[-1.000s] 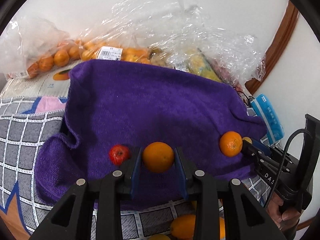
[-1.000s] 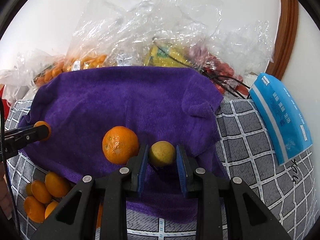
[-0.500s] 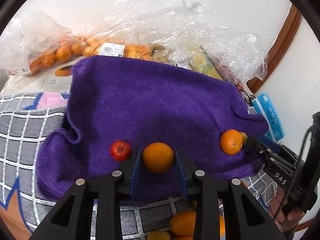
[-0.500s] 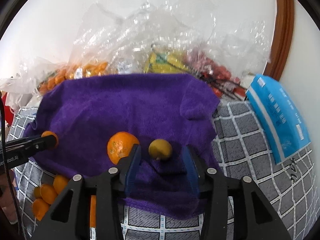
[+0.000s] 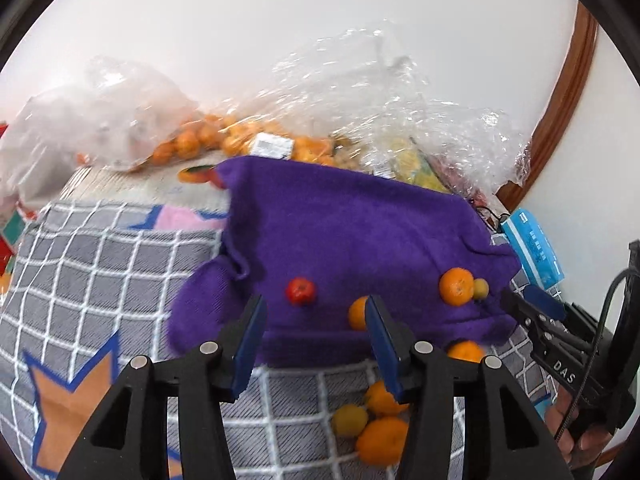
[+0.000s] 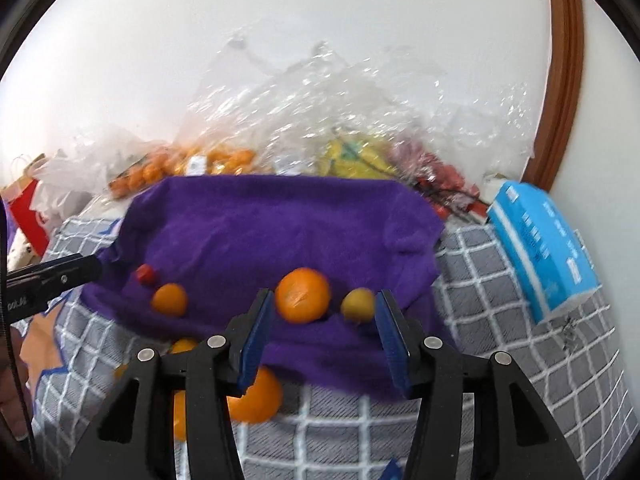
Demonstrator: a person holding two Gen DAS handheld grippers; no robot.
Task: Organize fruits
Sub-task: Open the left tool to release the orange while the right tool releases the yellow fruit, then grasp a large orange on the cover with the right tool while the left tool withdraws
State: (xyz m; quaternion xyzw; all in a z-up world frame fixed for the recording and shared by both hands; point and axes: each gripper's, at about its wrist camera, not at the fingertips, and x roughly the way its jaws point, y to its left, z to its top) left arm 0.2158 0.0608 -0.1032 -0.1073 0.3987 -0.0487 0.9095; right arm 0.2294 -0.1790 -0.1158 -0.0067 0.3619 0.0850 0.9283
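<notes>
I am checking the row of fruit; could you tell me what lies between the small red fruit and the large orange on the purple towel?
A smaller orange lies between the red fruit and the large orange, clearest in the right wrist view.

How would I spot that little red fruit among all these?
Find the purple towel spread over the grey checked cloth. Four fruits lie in a row along its near edge; the red fruit is at the left end, the smallest and the only red one.

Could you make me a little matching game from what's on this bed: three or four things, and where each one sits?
1. small red fruit
2. yellow-green fruit
3. blue packet
4. loose oranges

A. on the checked blanket, in front of the towel
B. far right, off the towel
C. on the purple towel, left end of the row
D. on the towel, right of the big orange

1-C, 2-D, 3-B, 4-A
</notes>
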